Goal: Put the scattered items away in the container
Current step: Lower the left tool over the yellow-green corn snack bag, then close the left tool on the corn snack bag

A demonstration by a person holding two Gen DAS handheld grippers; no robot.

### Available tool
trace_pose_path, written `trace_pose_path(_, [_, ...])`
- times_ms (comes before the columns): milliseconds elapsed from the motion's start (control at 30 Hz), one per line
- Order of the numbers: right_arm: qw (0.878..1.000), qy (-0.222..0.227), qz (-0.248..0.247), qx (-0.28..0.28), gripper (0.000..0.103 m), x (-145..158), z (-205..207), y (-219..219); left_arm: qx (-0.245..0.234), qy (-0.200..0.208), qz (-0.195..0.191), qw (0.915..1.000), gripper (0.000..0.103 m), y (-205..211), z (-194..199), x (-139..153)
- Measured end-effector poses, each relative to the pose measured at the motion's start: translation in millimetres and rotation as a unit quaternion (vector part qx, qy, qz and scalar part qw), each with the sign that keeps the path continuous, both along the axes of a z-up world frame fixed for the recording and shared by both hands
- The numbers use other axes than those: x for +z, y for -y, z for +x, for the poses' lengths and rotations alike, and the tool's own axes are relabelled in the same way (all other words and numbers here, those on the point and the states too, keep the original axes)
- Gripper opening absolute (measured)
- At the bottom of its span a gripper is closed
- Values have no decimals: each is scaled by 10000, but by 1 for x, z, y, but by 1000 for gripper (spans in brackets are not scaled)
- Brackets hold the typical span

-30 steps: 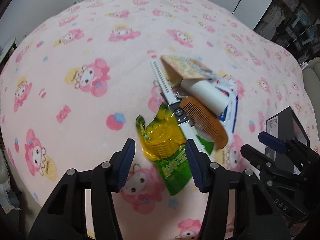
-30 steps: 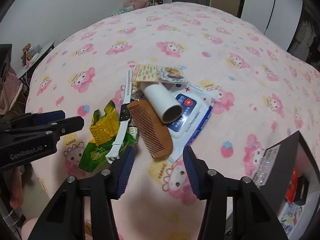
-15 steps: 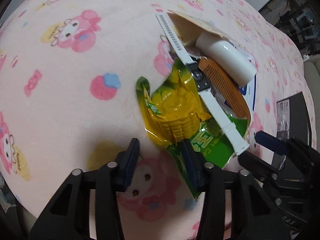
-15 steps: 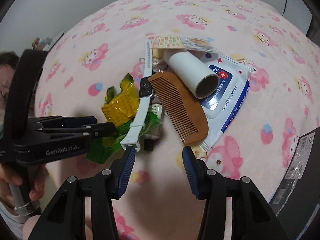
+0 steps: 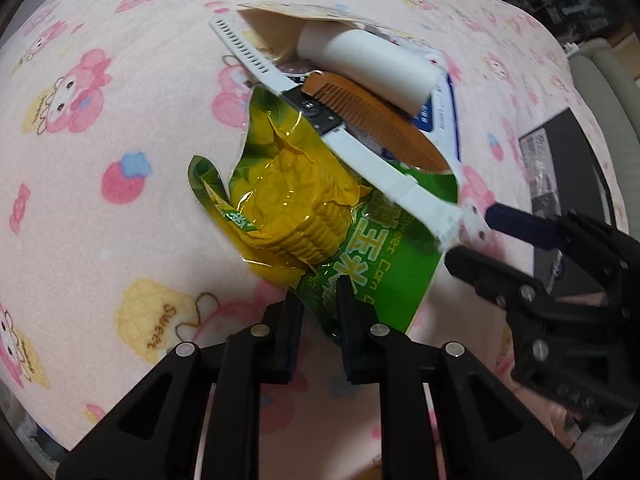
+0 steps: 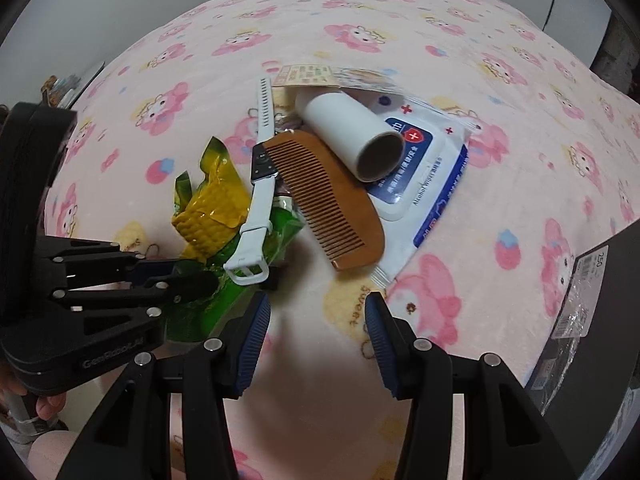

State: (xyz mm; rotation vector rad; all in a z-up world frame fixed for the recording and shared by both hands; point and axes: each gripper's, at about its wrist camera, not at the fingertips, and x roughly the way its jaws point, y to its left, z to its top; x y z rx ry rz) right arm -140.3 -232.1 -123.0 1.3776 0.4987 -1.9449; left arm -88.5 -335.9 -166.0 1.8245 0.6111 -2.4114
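Note:
A green and yellow sweet corn packet lies at the near end of a pile on the pink blanket. My left gripper is shut on the packet's green lower edge. A white watch rests across the packet, beside a brown wooden comb, a white roll and a pack of alcohol wipes. The black container sits at the right. My right gripper hovers open in front of the comb, holding nothing. In the right wrist view the left gripper pinches the corn packet.
A flat printed card packet lies at the pile's far end, partly under the roll. The pink patterned blanket spreads beyond the pile. A hand holds the left gripper's handle at the lower left.
My left gripper moved down to the corn packet and shut on its green edge. My right gripper came closer to the pile and stayed open.

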Motion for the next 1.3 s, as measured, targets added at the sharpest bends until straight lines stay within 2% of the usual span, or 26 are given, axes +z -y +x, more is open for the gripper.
trace_pose_path(133, [9999,82,-92,24,45,1,1,0,228,-33,-207,9995,26,13,9,6])
trace_pose_path(300, [9997,198,-82,155,46,-1,5,1,772,-490,-93,9958,26,47,11,22])
trace_pose_path(500, [9993,259,-89,244,46,-5,12,7,1132,-508,-200,9921,26,71,-16,7])
trace_pose_path(600, [9995,160,-22,286,46,-1,19,8,1136,-310,-76,9930,26,75,-27,-10])
trace_pose_path(700, [9991,122,-233,338,48,10,24,7,1001,-10,154,9949,26,64,-34,-29])
trace_pose_path(833, [9999,113,-112,54,49,10,19,5,763,142,619,9951,24,45,-29,-31])
trace_pose_path(933, [9991,221,-343,-100,49,14,21,-5,639,133,579,9962,23,36,-20,-26])
trace_pose_path(1000, [9994,216,-243,-86,49,13,23,-10,685,22,751,9948,24,37,-13,-21])
trace_pose_path(1133, [9983,392,-278,-334,49,18,23,-32,1061,-125,718,9917,37,50,-12,-21])
trace_pose_path(1233, [9976,310,-366,-498,54,26,27,-39,1064,50,743,9915,37,47,-21,-28])
trace_pose_path(1300, [9973,343,-369,-538,56,23,26,-40,876,45,781,9931,36,33,-25,-27])
